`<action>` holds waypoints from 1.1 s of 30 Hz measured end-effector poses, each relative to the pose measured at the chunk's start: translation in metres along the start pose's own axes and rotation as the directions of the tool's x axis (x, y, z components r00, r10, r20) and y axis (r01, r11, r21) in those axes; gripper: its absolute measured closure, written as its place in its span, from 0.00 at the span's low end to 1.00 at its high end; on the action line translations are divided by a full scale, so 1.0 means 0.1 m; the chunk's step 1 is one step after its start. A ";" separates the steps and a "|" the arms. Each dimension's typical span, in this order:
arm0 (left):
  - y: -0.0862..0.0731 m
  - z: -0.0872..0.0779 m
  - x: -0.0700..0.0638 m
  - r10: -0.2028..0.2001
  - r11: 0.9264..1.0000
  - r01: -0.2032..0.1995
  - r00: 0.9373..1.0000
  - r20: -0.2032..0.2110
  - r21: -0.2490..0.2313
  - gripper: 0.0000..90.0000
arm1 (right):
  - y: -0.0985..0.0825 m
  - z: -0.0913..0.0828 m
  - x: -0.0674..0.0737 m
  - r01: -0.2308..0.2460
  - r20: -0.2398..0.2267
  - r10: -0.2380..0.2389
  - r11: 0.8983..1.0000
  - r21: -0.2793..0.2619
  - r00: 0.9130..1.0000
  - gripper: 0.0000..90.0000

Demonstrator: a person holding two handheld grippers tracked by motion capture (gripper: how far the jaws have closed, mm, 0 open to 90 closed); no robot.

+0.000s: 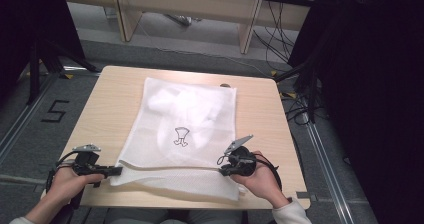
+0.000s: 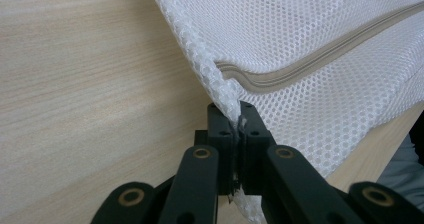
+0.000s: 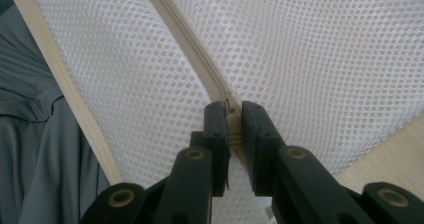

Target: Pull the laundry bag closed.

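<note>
Left gripper (image 2: 239,121) clenched on mesh bag (image 1: 185,129) edge; right gripper (image 3: 234,121) clenched on zipper (image 3: 200,59) pull, bag between them.

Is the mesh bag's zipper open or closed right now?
Closed: the zipper runs as one joined line across the mesh bag.

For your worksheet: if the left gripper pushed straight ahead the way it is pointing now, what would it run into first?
The left gripper is shut on the corner of the white mesh bag and points along its zipper. Straight ahead it would probably just plough into more of the bag, then toward the right gripper.
</note>
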State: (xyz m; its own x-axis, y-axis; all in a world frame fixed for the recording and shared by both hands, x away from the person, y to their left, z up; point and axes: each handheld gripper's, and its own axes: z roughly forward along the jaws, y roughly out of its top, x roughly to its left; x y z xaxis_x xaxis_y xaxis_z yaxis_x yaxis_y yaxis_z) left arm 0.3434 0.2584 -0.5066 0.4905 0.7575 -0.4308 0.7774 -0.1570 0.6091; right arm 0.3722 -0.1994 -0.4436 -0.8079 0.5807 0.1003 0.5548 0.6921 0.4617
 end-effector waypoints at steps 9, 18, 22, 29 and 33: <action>-0.01 0.01 -0.01 -0.007 1.000 0.007 1.000 -0.001 -0.006 0.96 | -0.07 -0.02 -0.06 0.001 0.009 -0.001 1.000 -0.002 1.000 0.91; -0.01 0.01 -0.01 -0.006 1.000 0.006 1.000 -0.001 -0.006 0.96 | -0.12 -0.04 -0.08 -0.027 0.019 0.027 1.000 0.007 0.999 0.91; -0.01 0.00 0.01 0.005 1.000 -0.005 1.000 -0.025 0.007 0.96 | -0.16 -0.05 -0.11 -0.024 0.056 0.023 0.999 0.022 0.998 1.00; 0.00 -0.01 0.01 0.020 1.000 -0.020 0.999 -0.033 0.006 0.96 | -0.27 -0.15 -0.23 -0.078 0.072 0.078 0.997 -0.008 0.994 1.00; 0.00 0.00 0.01 0.023 1.000 -0.023 0.999 -0.029 0.013 0.96 | -0.25 -0.12 -0.22 -0.081 0.064 0.081 0.997 -0.004 0.995 0.98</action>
State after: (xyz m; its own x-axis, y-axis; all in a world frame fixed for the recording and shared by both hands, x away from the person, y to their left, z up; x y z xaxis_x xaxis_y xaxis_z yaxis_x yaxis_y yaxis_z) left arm 0.3434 0.2589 -0.5071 0.4966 0.7717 -0.3974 0.7712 -0.1823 0.6099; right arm 0.3739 -0.2344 -0.4471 -0.7457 0.6614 0.0810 0.6178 0.6408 0.4557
